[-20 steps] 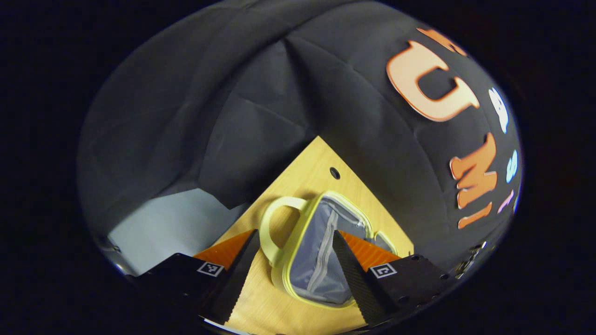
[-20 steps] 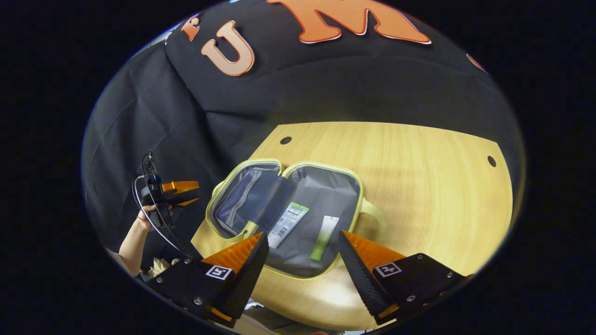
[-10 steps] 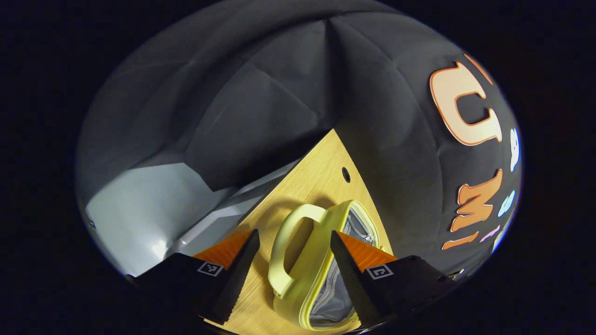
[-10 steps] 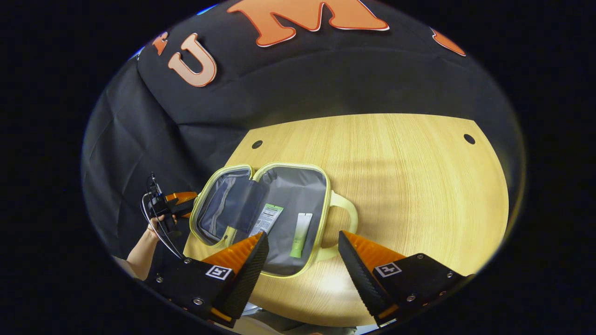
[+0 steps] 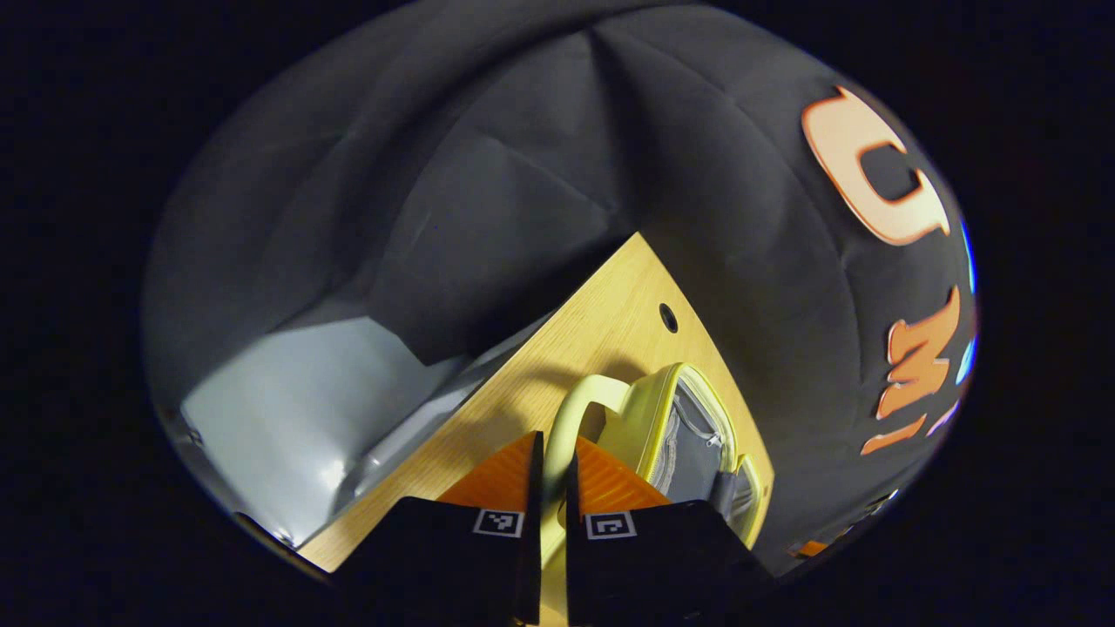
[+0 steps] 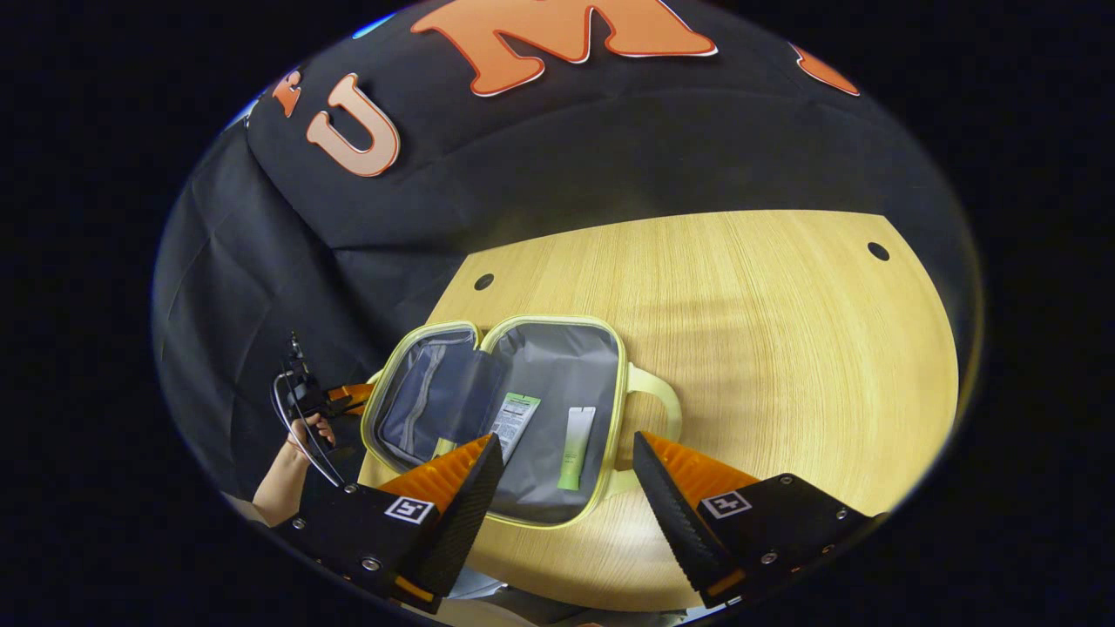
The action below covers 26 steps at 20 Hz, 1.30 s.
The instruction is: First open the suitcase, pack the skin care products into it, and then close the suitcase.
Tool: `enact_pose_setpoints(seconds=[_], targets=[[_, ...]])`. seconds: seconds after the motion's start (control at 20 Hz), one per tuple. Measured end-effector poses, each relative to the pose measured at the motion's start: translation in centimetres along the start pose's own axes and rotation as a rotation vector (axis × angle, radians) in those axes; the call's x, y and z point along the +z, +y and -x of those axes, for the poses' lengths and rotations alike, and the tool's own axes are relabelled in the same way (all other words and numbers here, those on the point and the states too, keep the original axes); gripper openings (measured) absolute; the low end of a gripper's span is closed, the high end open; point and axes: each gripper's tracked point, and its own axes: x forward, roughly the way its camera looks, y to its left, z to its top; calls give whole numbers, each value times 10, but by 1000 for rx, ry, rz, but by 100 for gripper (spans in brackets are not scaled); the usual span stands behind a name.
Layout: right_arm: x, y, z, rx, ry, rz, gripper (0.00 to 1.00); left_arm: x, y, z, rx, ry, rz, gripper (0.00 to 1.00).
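suitcase (image 6: 514,418) is seen lying open on the wooden table (image 6: 766,348) in the right gripper view, a pale yellow-green case with a grey lining, both halves spread flat. at the far left of that view a hand (image 6: 300,431) is seen holding the left gripper (image 6: 353,396) at the case's left edge. inside the right half two skin care products are laid side by side, apart: a grey-white tube (image 6: 514,422) with a green end, then a pale green tube (image 6: 577,435). the right handle (image 6: 658,405) is seen jutting from the case's right side. the right gripper (image 6: 566,475) is held above the near edge of the case, fingers spread wide, nothing between them

in the left gripper view, the left gripper (image 5: 550,475) is pressed together on the left handle (image 5: 571,418), which is pinched between both fingers, with the left half of the suitcase (image 5: 688,435) raised just to the right
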Motion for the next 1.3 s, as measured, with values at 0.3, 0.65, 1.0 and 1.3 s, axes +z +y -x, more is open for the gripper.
enact_pose_setpoints(seconds=[0.3, 0.65, 1.0, 1.3], targets=[[44, -24, 25, -98, -196, 13, 96, 35, -108, 68, -71, -91, -193, 11], [77, -57, 87, -158, -375, 72, 95, 3, -234, 118, -114, -113, -400, 11], [79, -119, 148, -233, -483, 101, 96, -77, -346, 128, -68, -90, -700, 11], [61, -178, 191, -263, -508, 72, 96, -164, -427, 96, -130, -28, -771, 11]])
